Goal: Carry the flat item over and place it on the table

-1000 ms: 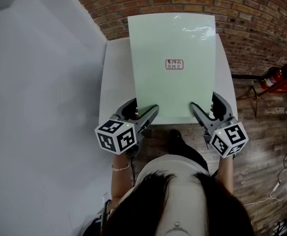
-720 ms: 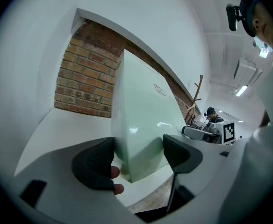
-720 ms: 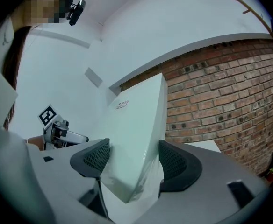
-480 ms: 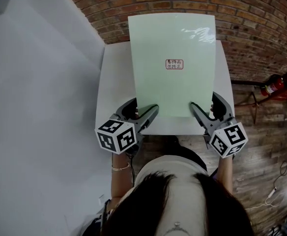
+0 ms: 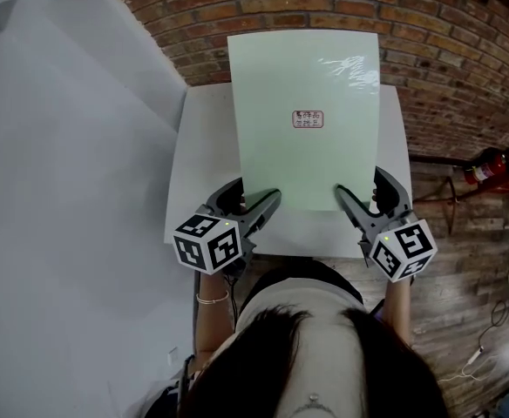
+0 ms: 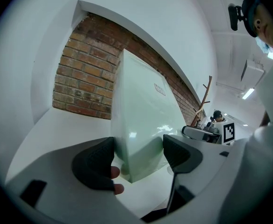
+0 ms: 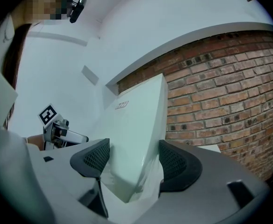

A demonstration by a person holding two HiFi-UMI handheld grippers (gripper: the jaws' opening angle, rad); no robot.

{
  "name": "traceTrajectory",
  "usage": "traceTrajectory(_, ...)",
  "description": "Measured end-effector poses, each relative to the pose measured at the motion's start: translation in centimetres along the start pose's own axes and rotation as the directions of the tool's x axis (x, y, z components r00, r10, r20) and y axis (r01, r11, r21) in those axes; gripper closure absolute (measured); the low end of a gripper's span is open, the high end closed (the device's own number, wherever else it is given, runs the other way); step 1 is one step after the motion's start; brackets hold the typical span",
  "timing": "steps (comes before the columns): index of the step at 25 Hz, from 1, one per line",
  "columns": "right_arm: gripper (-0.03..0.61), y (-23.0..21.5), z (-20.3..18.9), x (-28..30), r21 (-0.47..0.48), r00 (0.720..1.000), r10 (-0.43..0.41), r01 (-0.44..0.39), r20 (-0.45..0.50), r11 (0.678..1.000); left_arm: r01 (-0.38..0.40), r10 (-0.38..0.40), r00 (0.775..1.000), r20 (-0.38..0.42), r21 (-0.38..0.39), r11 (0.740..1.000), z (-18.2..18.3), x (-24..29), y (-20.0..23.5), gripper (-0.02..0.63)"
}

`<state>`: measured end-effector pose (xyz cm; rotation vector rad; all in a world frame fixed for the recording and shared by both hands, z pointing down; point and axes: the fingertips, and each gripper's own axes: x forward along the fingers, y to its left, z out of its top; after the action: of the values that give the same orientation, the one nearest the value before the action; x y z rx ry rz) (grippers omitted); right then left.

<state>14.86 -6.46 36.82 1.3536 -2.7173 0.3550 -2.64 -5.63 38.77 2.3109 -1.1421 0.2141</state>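
A pale green flat board [image 5: 307, 120] with a small red-printed label hangs level above the white table [image 5: 202, 146]. I grip its near edge from both sides. My left gripper [image 5: 256, 194] is shut on the near left corner, my right gripper [image 5: 359, 188] on the near right corner. In the left gripper view the board [image 6: 141, 111] stands between the two dark pads of that gripper [image 6: 139, 153], with the tabletop [image 6: 57, 129] below. In the right gripper view the board [image 7: 134, 125] fills the gap of that gripper [image 7: 129, 160].
A brick wall [image 5: 464, 59] runs behind the table. A white partition [image 5: 63, 190] borders it on the left. To the right lies wooden floor [image 5: 464, 277] with a red fire extinguisher [image 5: 498, 162]. A wooden coat stand [image 6: 204, 97] rises farther off.
The table has slid toward me in the head view; both grippers and the board's near edge now hang over the tabletop instead of its front edge. The grip is unchanged.
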Motion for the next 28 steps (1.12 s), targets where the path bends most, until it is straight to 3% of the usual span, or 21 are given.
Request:
traceTrajectory(14, 0.238, -0.5, -0.1, 1.5, 0.028, 0.999, 0.030, -0.029, -0.020, 0.999, -0.041, 0.040, 0.999, -0.019, -0.010, 0.999, 0.5, 0.3, 0.8, 0.272)
traceTrajectory(28, 0.238, 1.1, -0.9, 6.2, 0.042, 0.999, -0.004, 0.006, -0.049, 0.999, -0.019, 0.018, 0.998, -0.056, -0.022, 1.000, 1.4, 0.2, 6.0, 0.273)
